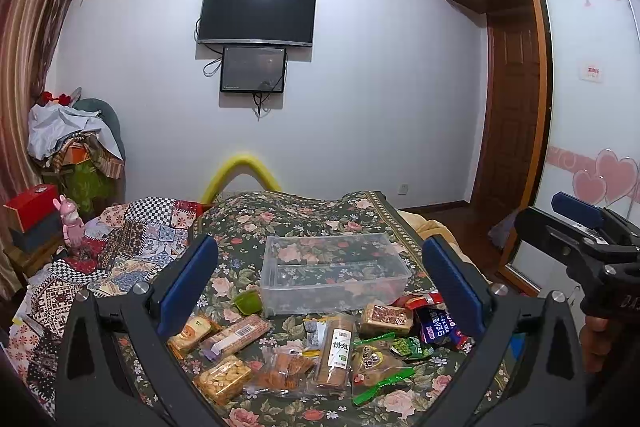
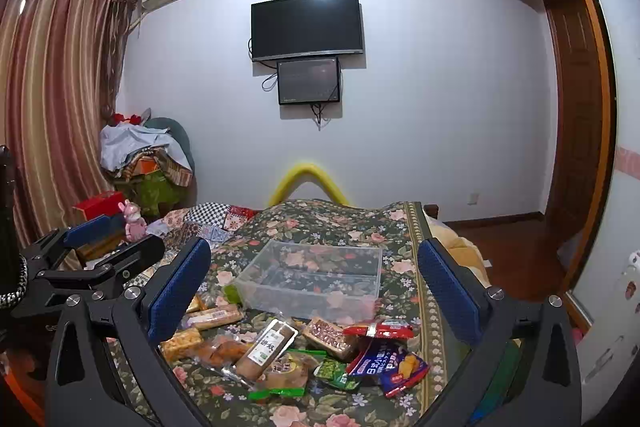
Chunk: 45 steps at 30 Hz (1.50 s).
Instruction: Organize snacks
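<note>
A clear plastic bin [image 1: 336,273] [image 2: 316,283] stands empty on the floral bedspread. In front of it lies a pile of snack packs: a tall biscuit tube [image 1: 335,351] [image 2: 266,347], a blue chip bag [image 1: 438,327] [image 2: 390,361], a nut bar [image 1: 386,319] [image 2: 330,335], cracker packs [image 1: 222,379] and green packets [image 2: 336,373]. My left gripper [image 1: 320,287] is open and empty, held above the pile. My right gripper [image 2: 316,287] is open and empty, also above the pile. The right gripper also shows at the right edge of the left wrist view [image 1: 576,227].
The bed [image 1: 304,215] carries a patchwork quilt [image 1: 120,247] on its left. A pink rabbit figure [image 1: 72,227] and red box [image 1: 30,205] stand at far left. A wardrobe with sliding door [image 1: 584,107] is at right. A TV [image 1: 258,13] hangs on the far wall.
</note>
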Available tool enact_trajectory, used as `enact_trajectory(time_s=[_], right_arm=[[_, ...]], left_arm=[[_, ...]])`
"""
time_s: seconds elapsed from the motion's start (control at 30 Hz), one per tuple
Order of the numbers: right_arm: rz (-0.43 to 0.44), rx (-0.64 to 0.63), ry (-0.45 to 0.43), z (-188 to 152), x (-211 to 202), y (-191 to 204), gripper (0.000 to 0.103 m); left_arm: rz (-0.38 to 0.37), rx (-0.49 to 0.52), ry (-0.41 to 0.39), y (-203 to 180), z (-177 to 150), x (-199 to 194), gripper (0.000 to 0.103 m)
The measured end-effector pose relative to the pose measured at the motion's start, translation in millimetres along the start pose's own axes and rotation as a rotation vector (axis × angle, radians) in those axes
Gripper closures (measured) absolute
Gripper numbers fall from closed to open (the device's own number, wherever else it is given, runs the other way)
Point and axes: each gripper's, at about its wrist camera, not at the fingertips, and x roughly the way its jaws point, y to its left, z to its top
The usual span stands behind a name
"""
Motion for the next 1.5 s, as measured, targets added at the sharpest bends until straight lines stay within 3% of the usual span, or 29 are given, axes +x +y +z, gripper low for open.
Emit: enact_trajectory(time_s=[1.5], right_arm=[[0.012,0.017,0.007,1.0,-1.1,-0.6,0.000]], left_arm=[[0.002,-0.003,0.009,1.5,-0.1,0.6,0.000]])
